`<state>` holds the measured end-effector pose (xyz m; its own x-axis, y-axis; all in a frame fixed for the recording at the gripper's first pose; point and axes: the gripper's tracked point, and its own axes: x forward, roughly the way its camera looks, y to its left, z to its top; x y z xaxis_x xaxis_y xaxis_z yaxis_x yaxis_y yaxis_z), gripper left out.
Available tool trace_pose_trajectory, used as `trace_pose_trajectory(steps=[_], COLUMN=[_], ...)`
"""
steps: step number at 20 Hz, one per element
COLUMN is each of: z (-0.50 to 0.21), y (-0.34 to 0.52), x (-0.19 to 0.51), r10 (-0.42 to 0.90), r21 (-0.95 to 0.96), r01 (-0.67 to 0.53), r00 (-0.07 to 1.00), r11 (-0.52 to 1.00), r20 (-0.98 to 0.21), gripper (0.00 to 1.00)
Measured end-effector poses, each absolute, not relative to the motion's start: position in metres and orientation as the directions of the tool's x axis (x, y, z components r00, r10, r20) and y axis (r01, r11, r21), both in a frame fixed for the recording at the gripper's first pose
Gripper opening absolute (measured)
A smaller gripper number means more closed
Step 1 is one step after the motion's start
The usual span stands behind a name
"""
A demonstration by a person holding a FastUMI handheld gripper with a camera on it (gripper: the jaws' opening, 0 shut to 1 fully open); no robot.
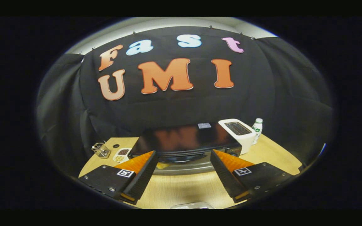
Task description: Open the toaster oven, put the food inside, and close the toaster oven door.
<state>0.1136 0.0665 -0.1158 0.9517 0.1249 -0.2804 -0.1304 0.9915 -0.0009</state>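
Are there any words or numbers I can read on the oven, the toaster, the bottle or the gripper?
None can be read.
Toaster oven: a pale sticker on top, too blurred.
White toaster: no writing shows.
Bottle: a green label, too small.
Gripper, fingers open before the oven: a square black-and-white marker on each finger, a pattern, not words.

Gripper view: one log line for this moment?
claw: open, empty | oven: just ahead, door looks shut | toaster: beside oven | food: not yet in oven
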Motion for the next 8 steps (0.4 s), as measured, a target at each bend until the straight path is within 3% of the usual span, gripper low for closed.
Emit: trace_pose_trajectory(steps=[8], z=[-0.015], y=[0.049], x=[0.094], r10=[0.113], r21=[-0.045], r01=[-0.118], r00=[0.988], r11=[0.992], r20=[-0.105], gripper=[0.99])
